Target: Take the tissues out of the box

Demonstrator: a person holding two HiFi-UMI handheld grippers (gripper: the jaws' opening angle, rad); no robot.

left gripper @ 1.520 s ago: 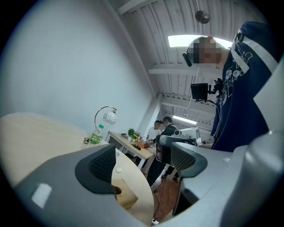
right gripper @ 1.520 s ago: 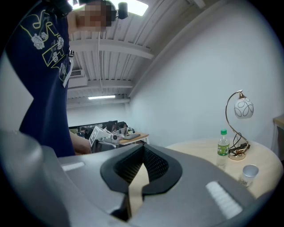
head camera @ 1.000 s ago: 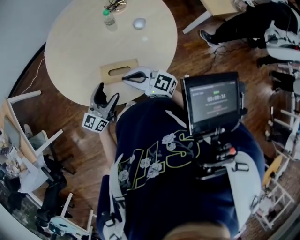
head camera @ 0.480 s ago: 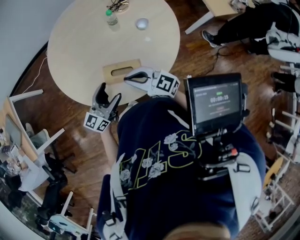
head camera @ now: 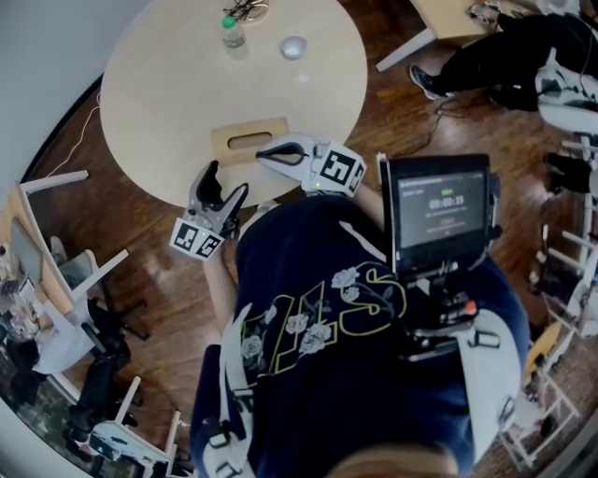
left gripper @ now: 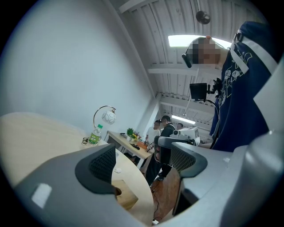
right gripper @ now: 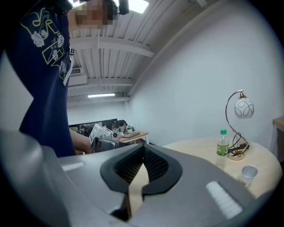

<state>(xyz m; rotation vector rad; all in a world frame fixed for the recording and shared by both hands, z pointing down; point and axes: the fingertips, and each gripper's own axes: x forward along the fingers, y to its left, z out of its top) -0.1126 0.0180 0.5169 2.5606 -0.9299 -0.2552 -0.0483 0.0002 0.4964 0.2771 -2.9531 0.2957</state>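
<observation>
Writing: the screen (head camera: 444, 207) shows a timer readout, but its digits are too small to read surely. The bottle (head camera: 230, 28) has a green label with unreadable print. Black-and-white square markers sit on both claw cubes.
Containers: the wooden tissue box (head camera: 249, 140) lies flat on the round counter (head camera: 159, 84) with its oval slot facing up and dark. Its contents cannot be told. A small cup (head camera: 293, 47) stands near the bottle at the far side.
Right claw (head camera: 262, 155): the jaws are closed tip to tip and hold nothing. The tips are at the box's near right corner; whether they touch it cannot be told.
Left claw (head camera: 227, 182): the jaws are apart and empty. It is at the counter's near edge, near the box's near side and apart from it.
Lamp (right gripper: 242, 108): it stands just beside the bottle.
</observation>
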